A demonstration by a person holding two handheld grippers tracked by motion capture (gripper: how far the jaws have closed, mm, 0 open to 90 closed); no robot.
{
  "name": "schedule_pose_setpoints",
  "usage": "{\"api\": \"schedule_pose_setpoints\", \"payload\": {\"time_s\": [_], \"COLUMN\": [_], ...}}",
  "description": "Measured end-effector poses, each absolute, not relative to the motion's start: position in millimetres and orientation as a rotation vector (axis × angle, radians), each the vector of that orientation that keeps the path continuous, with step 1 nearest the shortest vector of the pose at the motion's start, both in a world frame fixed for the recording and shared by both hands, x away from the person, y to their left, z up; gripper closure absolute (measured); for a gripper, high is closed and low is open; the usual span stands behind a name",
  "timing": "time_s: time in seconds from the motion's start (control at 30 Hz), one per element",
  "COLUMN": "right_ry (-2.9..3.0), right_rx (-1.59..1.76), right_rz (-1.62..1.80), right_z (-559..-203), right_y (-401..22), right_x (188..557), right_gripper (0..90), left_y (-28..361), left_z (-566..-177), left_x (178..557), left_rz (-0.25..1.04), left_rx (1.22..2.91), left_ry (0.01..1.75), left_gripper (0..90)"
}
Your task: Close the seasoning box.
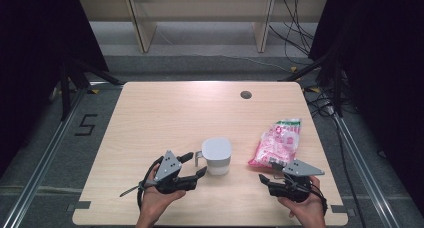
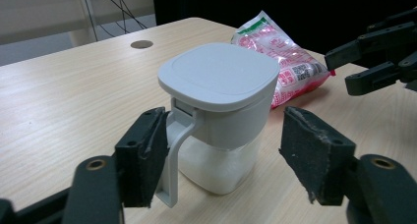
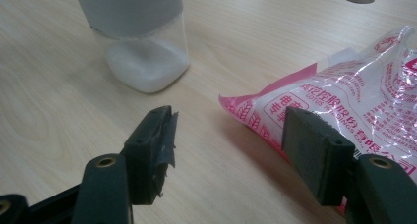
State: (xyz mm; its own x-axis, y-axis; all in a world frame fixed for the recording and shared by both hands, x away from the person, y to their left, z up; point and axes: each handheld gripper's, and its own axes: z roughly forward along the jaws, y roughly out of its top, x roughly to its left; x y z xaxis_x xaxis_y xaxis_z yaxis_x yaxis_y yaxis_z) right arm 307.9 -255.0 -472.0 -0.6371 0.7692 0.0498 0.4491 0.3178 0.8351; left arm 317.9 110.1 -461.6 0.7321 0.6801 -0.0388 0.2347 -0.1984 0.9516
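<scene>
Two grippers: both black two-jaw units, both near the front edge of the light wooden table (image 1: 165, 108)
Left gripper (image 1: 194, 164): jaws spread wide, nothing clamped; pads stand either side of the handle, clear of it as far as I can tell
Right gripper (image 1: 267, 178): jaws well apart, holding nothing; hovers low at the bag's near end
White lidded plastic container with a side handle (image 2: 219, 116): upright, front-centre of the table, just ahead of the left gripper
Container lid (image 2: 219, 74): pale grey-white, square with rounded corners, seated flat, looks closed
Container contents: lower part translucent, white powder or grain visible in the bottom
Handle (image 2: 172, 155): white strap, faces the left gripper, sits just inside the left pad (image 2: 147, 153)
Pink and white crinkled plastic bag with green top strip (image 1: 277, 142): lies flat toward the right edge, well apart from the container; nearest corner sits between the right pads in the right gripper view
Bag state: looks sealed, can't confirm from these views
Round grey cable hole (image 1: 245, 94): toward the far edge, not involved
Progress, my read: early stage; container and bag set out, neither one gripped, lid on, nothing poured
Left to do, my read: take the handle, grip the bag, open lid and bag, transfer contents
Risk: handle is thin, easy to nudge the container when closing
</scene>
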Motion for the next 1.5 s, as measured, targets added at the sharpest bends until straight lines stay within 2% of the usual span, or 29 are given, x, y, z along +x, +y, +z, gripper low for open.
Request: {"api": "schedule_pose_setpoints", "payload": {"time_s": [0.63,0.87,0.9,1.0,1.5], "right_ry": [2.247,2.245,2.25,2.251,2.243], "right_rx": [1.086,1.08,1.067,1.071,1.106], "right_rz": [1.233,1.221,1.217,1.215,1.223], "right_z": [-473,-474,-474,-474,-473], "right_y": [-252,-251,-251,-251,-249], "right_x": [306,305,304,304,299], "right_gripper": [35.8,34.2,34.2,34.2,34.4], "left_y": [110,108,109,108,104], "left_z": [-483,-493,-495,-501,-512], "left_x": [304,298,300,294,287], "left_rz": [0.509,0.494,0.506,0.464,0.498], "left_rx": [1.786,1.776,1.788,1.772,1.836], "left_ry": [0.758,0.774,0.735,0.782,0.784], "left_gripper": [29.8,29.6,29.6,29.6,29.5]}}
